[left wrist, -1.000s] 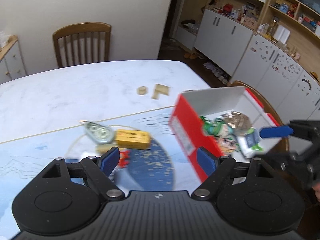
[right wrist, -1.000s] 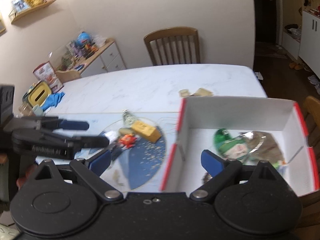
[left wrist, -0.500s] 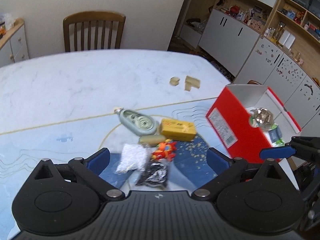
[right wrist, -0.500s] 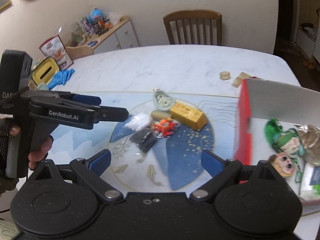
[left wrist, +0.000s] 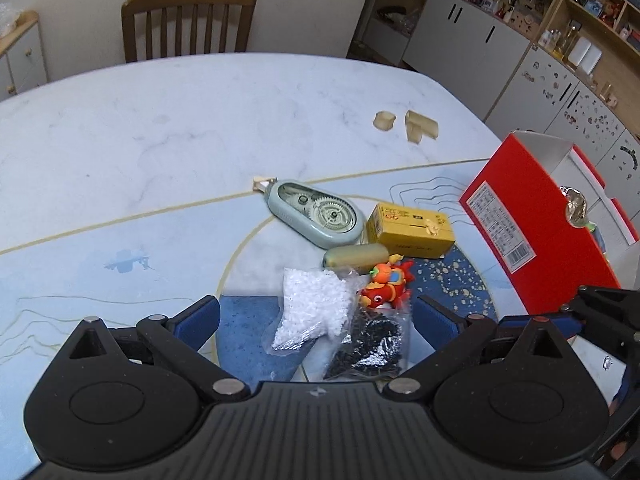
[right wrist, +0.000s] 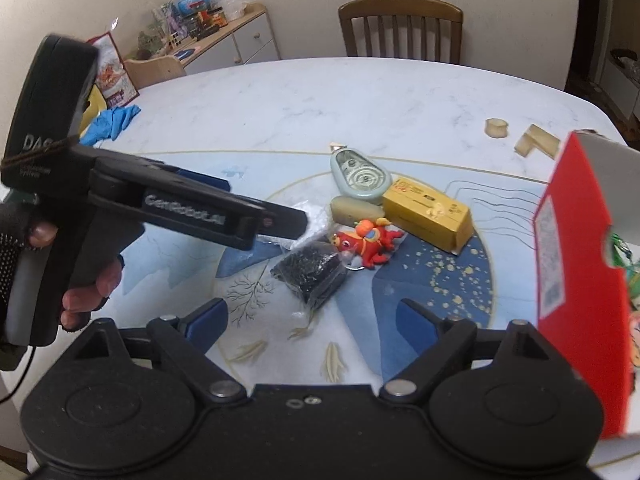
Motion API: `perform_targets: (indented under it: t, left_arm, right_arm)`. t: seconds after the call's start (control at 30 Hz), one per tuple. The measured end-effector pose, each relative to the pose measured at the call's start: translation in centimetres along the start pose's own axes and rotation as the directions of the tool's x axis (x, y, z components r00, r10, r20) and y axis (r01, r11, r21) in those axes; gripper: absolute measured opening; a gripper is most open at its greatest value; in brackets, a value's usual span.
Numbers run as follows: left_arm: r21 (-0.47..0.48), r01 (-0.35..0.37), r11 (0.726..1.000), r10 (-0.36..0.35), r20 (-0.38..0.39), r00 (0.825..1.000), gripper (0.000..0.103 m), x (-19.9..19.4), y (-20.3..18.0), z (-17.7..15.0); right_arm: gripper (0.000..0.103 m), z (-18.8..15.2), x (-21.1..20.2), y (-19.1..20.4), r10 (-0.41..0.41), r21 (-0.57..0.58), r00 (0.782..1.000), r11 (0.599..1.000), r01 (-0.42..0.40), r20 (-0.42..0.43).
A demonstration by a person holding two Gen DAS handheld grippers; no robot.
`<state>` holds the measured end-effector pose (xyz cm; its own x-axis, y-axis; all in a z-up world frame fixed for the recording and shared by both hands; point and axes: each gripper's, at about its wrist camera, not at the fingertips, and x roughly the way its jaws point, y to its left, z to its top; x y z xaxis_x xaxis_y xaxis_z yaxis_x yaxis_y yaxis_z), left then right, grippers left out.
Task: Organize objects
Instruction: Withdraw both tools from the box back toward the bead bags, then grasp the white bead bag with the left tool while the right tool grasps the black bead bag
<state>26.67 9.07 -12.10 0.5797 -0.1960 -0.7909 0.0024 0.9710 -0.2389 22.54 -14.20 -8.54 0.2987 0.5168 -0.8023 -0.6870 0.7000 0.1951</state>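
Two grippers are hovering jaws open, empty: left [left wrist: 316,316] over bead bags [left wrist: 312,308] beside red box [left wrist: 536,236], right's [right wrist: 310,322] jaws just narrowing, likely lining up pickups for boxing.

Two bead bags [left wrist: 316,312] (white, black), two wooden blocks [left wrist: 420,126], one red box [left wrist: 536,236].

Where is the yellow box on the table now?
In the left wrist view the yellow box lies right of centre on the blue mat, between the grey-green tape dispenser and the red carton.
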Motion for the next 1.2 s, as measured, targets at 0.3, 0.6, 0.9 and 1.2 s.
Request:
perform_targets:
  t: [0.3, 0.6, 0.9, 1.2]
  left_arm:
    - [0.009, 0.002, 1.000, -0.002, -0.010, 1.000, 0.103, 1.9, 0.5, 0.0]
    - [-0.009, 0.042, 0.999, -0.042, 0.000, 0.999, 0.099, 2.6, 1.5, 0.0]
    - [-0.007, 0.050, 0.999, -0.050, 0.003, 0.999, 0.069, 2.9, 1.6, 0.0]
    - [-0.041, 0.093, 0.995, -0.094, 0.001, 0.996, 0.046, 2.8, 2.2, -0.1]
  right_arm:
    - [0.079, 0.3, 3.2, 0.7, -0.019, -0.017, 1.000, 1.000, 0.019, -0.016]
    - [0.074, 0.7, 4.5, 1.1, -0.024, -0.029, 1.000, 0.999, 0.024, -0.001]
    - [0.060, 0.9, 5.9, 1.3, -0.024, -0.046, 0.999, 0.999, 0.022, -0.032]
    - [0.048, 1.3, 6.4, 1.2, -0.038, -0.051, 0.999, 0.998, 0.037, -0.032]
